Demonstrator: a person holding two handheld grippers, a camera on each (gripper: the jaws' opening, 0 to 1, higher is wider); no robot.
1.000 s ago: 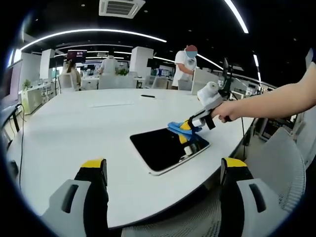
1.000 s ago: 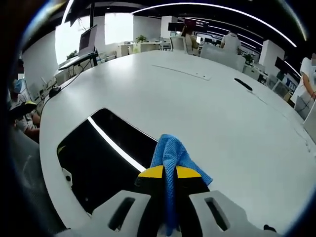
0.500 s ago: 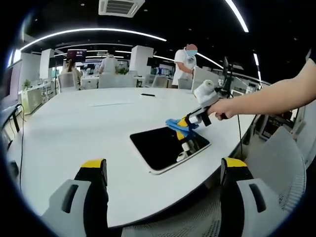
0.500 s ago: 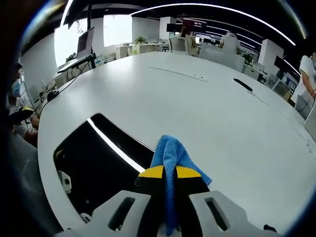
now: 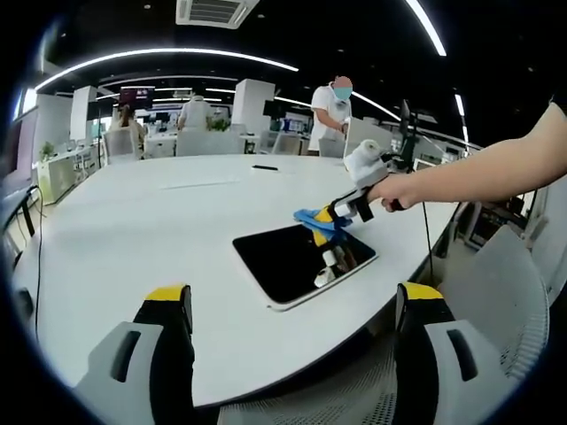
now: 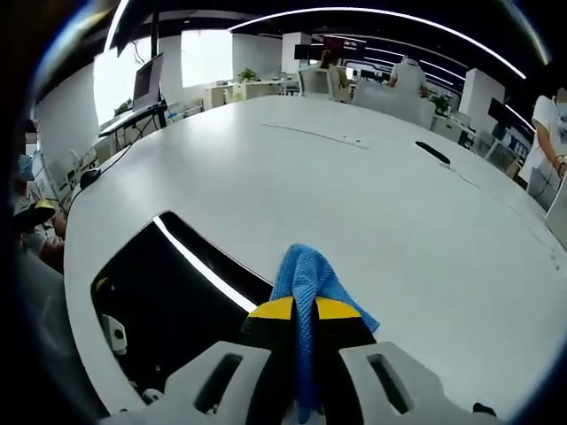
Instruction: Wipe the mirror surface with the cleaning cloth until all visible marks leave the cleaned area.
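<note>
**Kid:** Right gripper view first. What was closest to you?

**Me:** My right gripper. Its two jaws were squeezed together on the blue cleaning cloth. The cloth poked out in front of the yellow tips.

**Kid:** And where was the mirror?

**Me:** The mirror lay flat on the white table, near the table's edge. It looked dark, with a bright line of light across it. The cloth sat at the mirror's far edge, partly over the glass and partly over the table. I could not tell if it pressed on the glass.

**Kid:** What about your other tool?

**Me:** In the left gripper view, my left gripper was held wide and had nothing in it. It hung back from the table. Past it I saw the mirror, then my right gripper with the cloth at the far side of the glass.

**Kid:** Anything farther off?

**Me:** A black pen-like thing lay well apart on the table. People stood far behind.

**Kid:** So which step were you on?

**Me:** I think I was in the wiping step. I could not see any marks from there, so I could not say how much was left.

**Kid:** What did the next move need?

**Me:** I judged it needed the cloth pressed flat and drawn across the glass toward me, without pushing the mirror off the edge.
</note>
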